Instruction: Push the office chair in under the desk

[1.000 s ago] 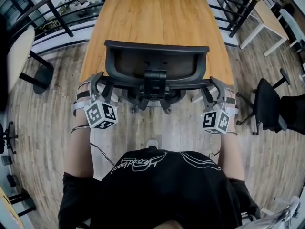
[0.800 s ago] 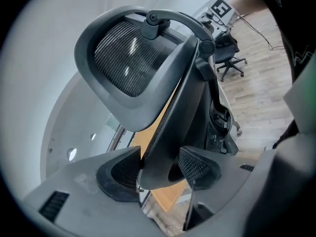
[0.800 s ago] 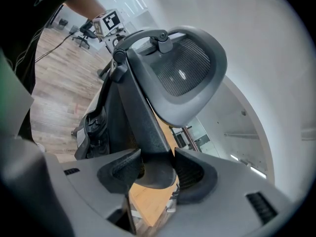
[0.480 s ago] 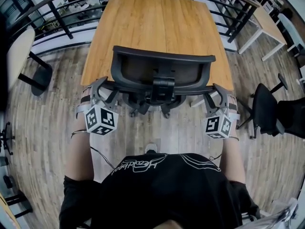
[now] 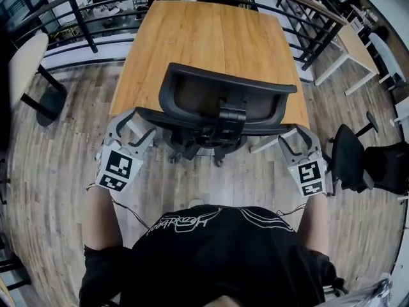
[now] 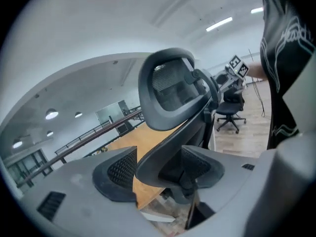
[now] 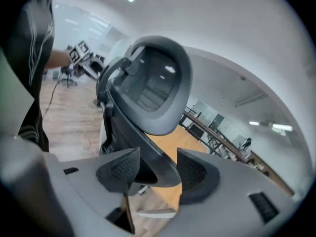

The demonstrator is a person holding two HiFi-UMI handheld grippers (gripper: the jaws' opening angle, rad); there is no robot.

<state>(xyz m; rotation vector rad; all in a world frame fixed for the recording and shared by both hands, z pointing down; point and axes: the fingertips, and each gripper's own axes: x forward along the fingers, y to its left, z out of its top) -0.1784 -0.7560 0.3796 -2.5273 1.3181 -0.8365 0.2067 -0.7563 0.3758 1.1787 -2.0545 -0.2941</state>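
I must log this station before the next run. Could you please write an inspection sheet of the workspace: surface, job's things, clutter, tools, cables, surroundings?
surface: wooden desk, top bare.
job's things: office chair, backrest at the desk's near edge, wheeled base showing on the person's side.
clutter: nothing seen.
tools: left tool and right tool open; jaws have just been opening. Left armrest and right armrest lie between them, not clamped.
cables: thin cable beside the left arm.
surroundings: plank floor, black railing behind the desk, second office chair at right.
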